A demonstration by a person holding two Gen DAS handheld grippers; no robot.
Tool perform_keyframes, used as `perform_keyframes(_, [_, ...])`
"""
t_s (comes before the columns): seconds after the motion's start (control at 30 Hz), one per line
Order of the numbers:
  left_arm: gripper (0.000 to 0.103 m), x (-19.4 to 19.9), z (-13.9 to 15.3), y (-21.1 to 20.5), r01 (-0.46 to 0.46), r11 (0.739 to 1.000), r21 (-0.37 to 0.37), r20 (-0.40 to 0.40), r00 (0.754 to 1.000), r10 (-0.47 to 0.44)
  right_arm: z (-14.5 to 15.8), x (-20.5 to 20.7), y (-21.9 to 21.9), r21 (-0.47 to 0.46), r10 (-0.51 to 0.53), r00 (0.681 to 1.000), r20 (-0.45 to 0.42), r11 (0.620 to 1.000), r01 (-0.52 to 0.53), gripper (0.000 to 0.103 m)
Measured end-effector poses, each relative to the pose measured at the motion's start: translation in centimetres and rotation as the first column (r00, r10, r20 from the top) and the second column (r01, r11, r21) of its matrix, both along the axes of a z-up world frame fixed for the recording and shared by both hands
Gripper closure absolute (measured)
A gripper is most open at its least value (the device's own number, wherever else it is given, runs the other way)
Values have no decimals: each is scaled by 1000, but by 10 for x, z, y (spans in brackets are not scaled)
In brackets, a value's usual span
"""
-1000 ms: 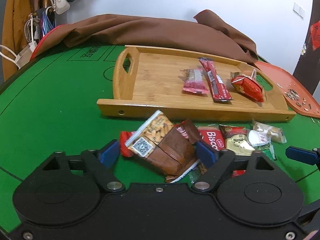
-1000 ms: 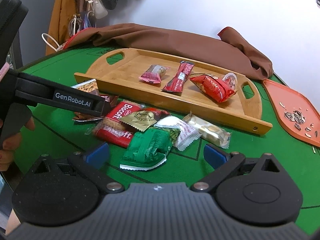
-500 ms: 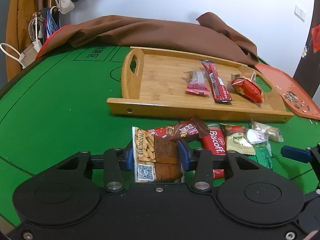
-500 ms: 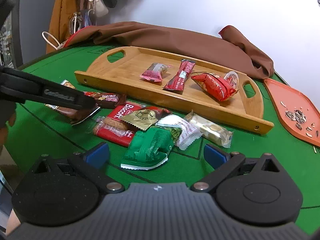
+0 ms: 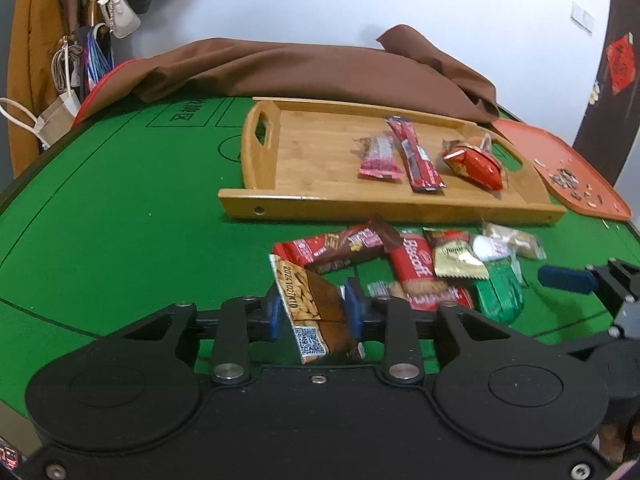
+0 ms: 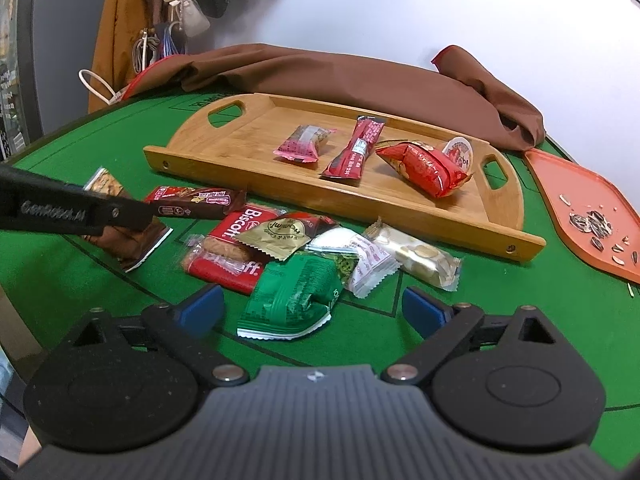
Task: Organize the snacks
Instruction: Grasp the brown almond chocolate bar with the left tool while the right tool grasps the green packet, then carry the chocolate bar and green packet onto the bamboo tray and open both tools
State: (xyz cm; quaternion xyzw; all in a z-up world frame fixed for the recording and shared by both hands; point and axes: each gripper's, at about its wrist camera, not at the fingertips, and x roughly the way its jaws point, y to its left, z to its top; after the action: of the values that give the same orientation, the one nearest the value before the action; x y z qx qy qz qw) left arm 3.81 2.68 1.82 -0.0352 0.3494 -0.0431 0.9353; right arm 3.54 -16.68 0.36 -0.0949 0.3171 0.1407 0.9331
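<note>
Almond packet (image 5: 316,312) pinched in left tongs (image 5: 314,314), which have just closed on it; it sits tilted near the worktop's (image 5: 120,216) front edge, left of the loose snack pile (image 6: 304,252). Only the left view shows its QR code. Right tongs (image 6: 312,312) spread wide, just narrowing, green packet (image 6: 296,300) between, untouched. Wooden tray (image 6: 400,216) behind holds four snacks.

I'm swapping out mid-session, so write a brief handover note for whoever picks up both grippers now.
Left gripper: shut on the brown almond packet, jaws just closed on it.
Right gripper: open, holding nothing, jaws just narrowed slightly, above the green packet.
Done: four snacks in the wooden tray, including the red packet.
Left: tray the almond packet, then the pile on the green table, including the Biscoff pack.
</note>
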Motion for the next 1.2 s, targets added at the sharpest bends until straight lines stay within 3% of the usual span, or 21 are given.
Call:
perform_keyframes(0.33, [64, -5, -10, -1, 9, 1000, -1, -23, 1000, -9, -1, 0, 1, -5, 0, 1000, -11, 1000, 0, 12])
perform_keyframes(0.53, [81, -6, -10, -3, 35, 999, -39, -25, 999, -36, -1, 2, 3, 8, 9, 1000, -18, 1000, -9, 15])
perform_keyframes(0.67, [82, -5, -9, -5, 41, 999, -35, -18, 999, -42, -1, 4, 3, 28, 10, 999, -31, 1000, -9, 18])
perform_keyframes(0.8, [83, -5, -8, -5, 41, 998, -42, -17, 999, -42, -1, 5, 2, 45, 5, 999, -37, 999, -4, 28])
perform_keyframes(0.9, [83, -6, -7, -5, 40, 998, -42, -12, 999, -41, 1, 4, 2, 51, -1, 999, -33, 999, 3, 44])
perform_keyframes(0.93, [83, -6, -6, -5, 41, 998, -43, -10, 999, -41, 1, 3, 1, 56, 0, 999, -35, 998, 1, 53])
perform_keyframes(1.2, [83, -7, 4, 3, 21, 999, -45, 25, 999, -20, 4, -1, -6, 71, -13, 999, -46, 997, 17, 56])
